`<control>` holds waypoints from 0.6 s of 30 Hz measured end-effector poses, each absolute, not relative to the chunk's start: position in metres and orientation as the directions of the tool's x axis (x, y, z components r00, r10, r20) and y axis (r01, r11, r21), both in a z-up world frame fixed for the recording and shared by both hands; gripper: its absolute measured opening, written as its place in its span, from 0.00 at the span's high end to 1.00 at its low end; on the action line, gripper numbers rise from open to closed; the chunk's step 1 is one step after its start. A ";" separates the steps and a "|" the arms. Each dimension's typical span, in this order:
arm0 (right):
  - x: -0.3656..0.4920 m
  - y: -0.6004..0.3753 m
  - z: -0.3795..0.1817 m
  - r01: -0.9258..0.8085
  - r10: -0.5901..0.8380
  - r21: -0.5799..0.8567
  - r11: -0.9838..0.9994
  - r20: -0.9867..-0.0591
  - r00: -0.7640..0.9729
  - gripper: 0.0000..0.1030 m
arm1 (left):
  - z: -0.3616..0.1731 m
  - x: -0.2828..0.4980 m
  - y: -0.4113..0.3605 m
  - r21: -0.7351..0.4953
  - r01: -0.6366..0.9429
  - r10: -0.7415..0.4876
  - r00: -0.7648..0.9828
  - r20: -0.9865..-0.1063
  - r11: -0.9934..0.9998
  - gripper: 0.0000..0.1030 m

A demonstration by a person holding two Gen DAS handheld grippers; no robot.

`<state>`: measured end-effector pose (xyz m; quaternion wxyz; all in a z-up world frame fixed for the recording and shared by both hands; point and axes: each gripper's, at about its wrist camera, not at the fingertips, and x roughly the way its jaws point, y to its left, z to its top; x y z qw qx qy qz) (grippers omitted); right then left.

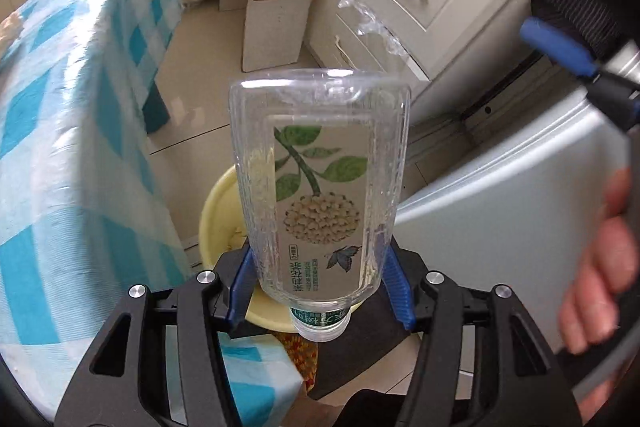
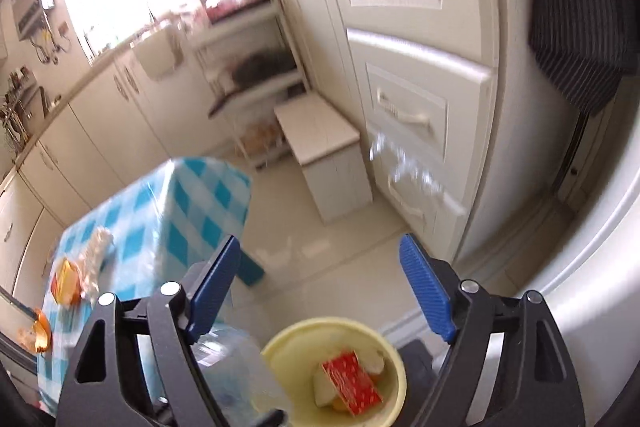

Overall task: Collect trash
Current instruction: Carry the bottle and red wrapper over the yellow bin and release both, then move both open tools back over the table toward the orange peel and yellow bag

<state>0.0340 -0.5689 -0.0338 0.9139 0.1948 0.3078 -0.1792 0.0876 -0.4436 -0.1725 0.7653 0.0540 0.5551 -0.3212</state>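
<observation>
While neck-down, bottle (image 1: 320, 187) sits clamped between left fingers (image 1: 240, 287).

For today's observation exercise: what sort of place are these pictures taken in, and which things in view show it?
Most likely a home kitchen. Cream cabinet drawers with handles line one side, a counter runs under a bright window, and a table with a blue checked cloth stands on the tiled floor.

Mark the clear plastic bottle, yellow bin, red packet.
clear plastic bottle (image 1: 320, 187): left wrist view, printed label.
round yellow plastic bin (image 2: 394, 359): right wrist view, right rim.
red patterned packet (image 2: 352, 381): right wrist view, its centre.
</observation>
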 end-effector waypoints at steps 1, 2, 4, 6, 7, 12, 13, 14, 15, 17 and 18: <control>0.035 -0.569 -0.031 0.447 -0.217 0.245 0.861 -0.617 0.756 0.22 | -0.173 0.088 -0.446 -0.265 0.559 -0.425 0.177 -0.888 0.786 0.46; 0.034 -0.569 -0.027 0.447 -0.225 0.242 0.861 -0.608 0.762 0.22 | -0.172 0.086 -0.450 -0.258 0.565 -0.421 0.179 -0.889 0.784 0.44; 0.036 -0.570 -0.025 0.440 -0.219 0.251 0.862 -0.600 0.770 0.22 | -0.166 0.084 -0.448 -0.248 0.570 -0.421 0.193 -0.886 0.783 0.33; 0.036 -0.572 -0.023 0.437 -0.210 0.270 0.858 -0.590 0.779 0.22 | -0.159 0.082 -0.444 -0.242 0.579 -0.429 0.211 -0.878 0.779 0.31; 0.035 -0.572 -0.021 0.436 -0.212 0.278 0.856 -0.582 0.785 0.22 | -0.153 0.081 -0.442 -0.241 0.582 -0.435 0.220 -0.873 0.777 0.31; 0.034 -0.566 -0.012 0.420 -0.205 0.312 0.852 -0.539 0.817 0.20 | -0.113 0.067 -0.400 -0.199 0.556 -0.433 0.329 -0.839 0.807 0.29; 0.036 -0.563 -0.012 0.413 -0.198 0.314 0.855 -0.537 0.820 0.19 | -0.106 0.065 -0.391 -0.189 0.547 -0.429 0.352 -0.832 0.816 0.27; 0.039 -0.558 -0.011 0.403 -0.189 0.314 0.860 -0.537 0.822 0.19 | -0.099 0.059 -0.380 -0.181 0.535 -0.424 0.375 -0.824 0.825 0.27; 0.041 -0.553 -0.010 0.394 -0.180 0.315 0.864 -0.537 0.824 0.18 | -0.091 0.053 -0.367 -0.171 0.520 -0.417 0.402 -0.815 0.837 0.25; 0.046 -0.542 -0.009 0.369 -0.158 0.315 0.874 -0.534 0.831 0.18 | -0.080 0.045 -0.345 -0.157 0.489 -0.399 0.444 -0.802 0.858 0.22; 0.050 -0.532 -0.007 0.349 -0.143 0.310 0.885 -0.531 0.835 0.17 | -0.076 0.042 -0.335 -0.153 0.476 -0.392 0.456 -0.799 0.866 0.21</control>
